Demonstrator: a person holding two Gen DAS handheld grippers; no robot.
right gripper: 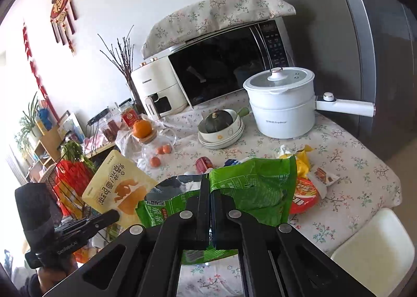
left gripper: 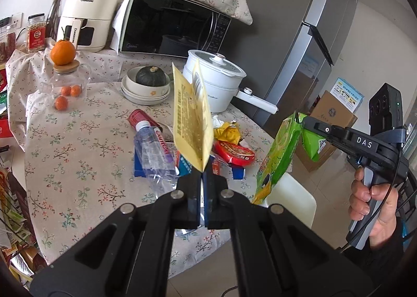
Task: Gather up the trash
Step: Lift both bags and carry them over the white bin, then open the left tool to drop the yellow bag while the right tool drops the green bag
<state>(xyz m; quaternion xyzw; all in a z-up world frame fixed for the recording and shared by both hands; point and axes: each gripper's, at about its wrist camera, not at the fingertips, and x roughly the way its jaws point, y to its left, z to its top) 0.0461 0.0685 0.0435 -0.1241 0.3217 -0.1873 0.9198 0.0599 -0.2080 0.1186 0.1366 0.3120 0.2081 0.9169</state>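
My left gripper (left gripper: pixel 202 175) is shut on a yellow snack bag (left gripper: pixel 192 119) and holds it upright above the table; the bag also shows in the right wrist view (right gripper: pixel 117 187). My right gripper (right gripper: pixel 210 187) is shut on a torn green snack bag (right gripper: pixel 255 187), held past the table's right edge in the left wrist view (left gripper: pixel 276 156). More trash lies on the floral tablecloth (left gripper: pixel 78 145): a crushed clear bottle (left gripper: pixel 153 151), a red can (left gripper: pixel 139 117), a red round wrapper (left gripper: pixel 233 153), a yellow wrapper (left gripper: pixel 228 132) and a blue packet (left gripper: pixel 138 166).
A white electric pot (left gripper: pixel 216 83), stacked bowls with a dark squash (left gripper: pixel 148 83), a glass jar with oranges (left gripper: pixel 67 80), a microwave (left gripper: pixel 172 23) and an air fryer (left gripper: pixel 88 15) stand behind. A grey fridge (left gripper: pixel 299 23) is right. A white stool (left gripper: pixel 294 198) sits by the table.
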